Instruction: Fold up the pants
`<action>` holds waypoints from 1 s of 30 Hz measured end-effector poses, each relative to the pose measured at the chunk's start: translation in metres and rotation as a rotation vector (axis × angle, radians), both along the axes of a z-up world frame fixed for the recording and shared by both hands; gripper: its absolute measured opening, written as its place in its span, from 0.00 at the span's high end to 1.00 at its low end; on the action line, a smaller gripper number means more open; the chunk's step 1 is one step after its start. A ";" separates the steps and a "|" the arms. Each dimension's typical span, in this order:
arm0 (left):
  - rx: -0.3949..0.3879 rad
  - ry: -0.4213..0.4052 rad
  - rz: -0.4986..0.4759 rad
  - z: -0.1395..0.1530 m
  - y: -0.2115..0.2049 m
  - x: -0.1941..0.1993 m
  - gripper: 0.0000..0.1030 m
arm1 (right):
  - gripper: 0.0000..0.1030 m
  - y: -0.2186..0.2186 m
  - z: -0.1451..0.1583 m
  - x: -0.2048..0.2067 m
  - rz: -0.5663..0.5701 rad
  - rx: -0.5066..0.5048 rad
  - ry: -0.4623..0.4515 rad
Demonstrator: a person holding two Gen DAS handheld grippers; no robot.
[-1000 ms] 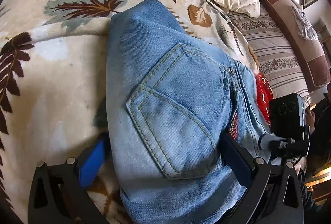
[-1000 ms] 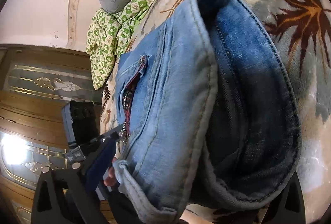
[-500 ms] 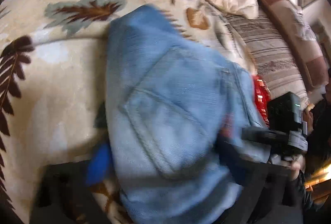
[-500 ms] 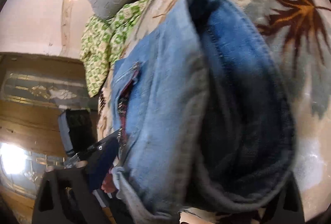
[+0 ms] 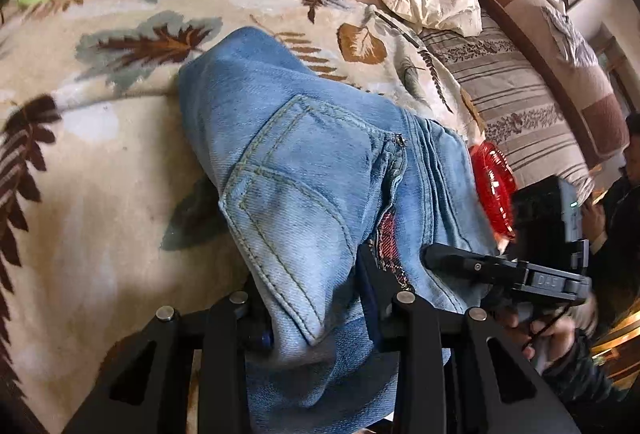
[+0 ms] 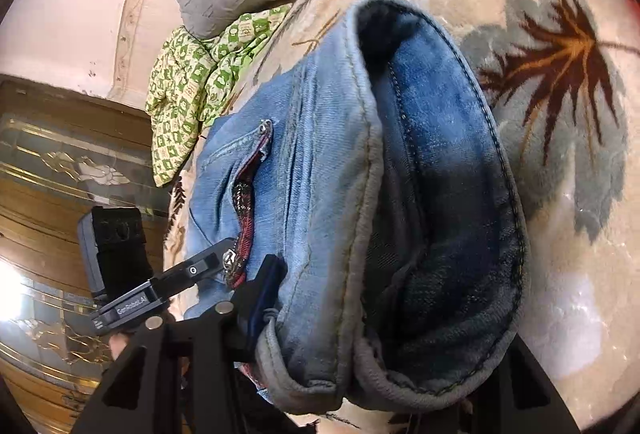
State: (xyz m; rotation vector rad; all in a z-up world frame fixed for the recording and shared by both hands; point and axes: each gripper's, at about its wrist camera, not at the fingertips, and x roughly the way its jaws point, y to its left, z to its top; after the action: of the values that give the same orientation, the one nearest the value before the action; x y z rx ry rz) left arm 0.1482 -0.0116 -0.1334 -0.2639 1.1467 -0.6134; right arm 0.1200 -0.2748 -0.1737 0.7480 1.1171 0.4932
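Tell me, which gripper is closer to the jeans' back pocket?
Left. The left gripper has the back pocket between its fingers; the right gripper sits past the zipper, at the other edge of the jeans.

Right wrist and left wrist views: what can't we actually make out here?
- Right gripper: right wrist view, its right finger hides behind the jeans; the left pad presses the denim, so the grip looks shut.
- Left gripper: left wrist view, pad faces buried in denim.
- Jeans legs: both views, folded under or cut off by the bottom edge.
- Red object: left wrist view, half covered by jeans; unidentifiable.
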 end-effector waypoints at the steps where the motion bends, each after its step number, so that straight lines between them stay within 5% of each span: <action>1: 0.020 -0.033 -0.007 0.005 -0.003 -0.004 0.67 | 0.53 0.004 0.006 -0.001 0.002 -0.030 -0.017; 13: 0.026 -0.249 0.020 0.089 0.010 -0.002 0.69 | 0.57 0.022 0.107 0.009 0.022 -0.180 -0.280; 17: 0.030 -0.253 0.056 0.090 0.021 0.020 0.69 | 0.57 0.036 0.124 0.037 0.039 -0.213 -0.325; 22: 0.046 -0.177 0.085 0.055 0.038 0.049 0.69 | 0.57 0.059 0.103 0.073 0.063 -0.226 -0.270; 26: 0.076 -0.062 0.094 -0.005 0.041 0.070 0.67 | 0.57 0.071 0.059 0.096 0.092 -0.249 -0.185; 28: -0.010 -0.032 0.133 -0.024 0.050 0.074 0.62 | 0.56 0.075 0.022 0.108 0.101 -0.266 -0.106; 30: -0.063 0.006 0.155 -0.030 0.056 0.080 0.57 | 0.55 0.065 0.000 0.113 0.075 -0.174 -0.075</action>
State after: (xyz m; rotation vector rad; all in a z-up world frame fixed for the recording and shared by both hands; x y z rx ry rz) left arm 0.2283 0.0441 -0.1633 -0.4047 1.1022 -0.5127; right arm 0.2331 -0.2099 -0.1735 0.5340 1.1053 0.4765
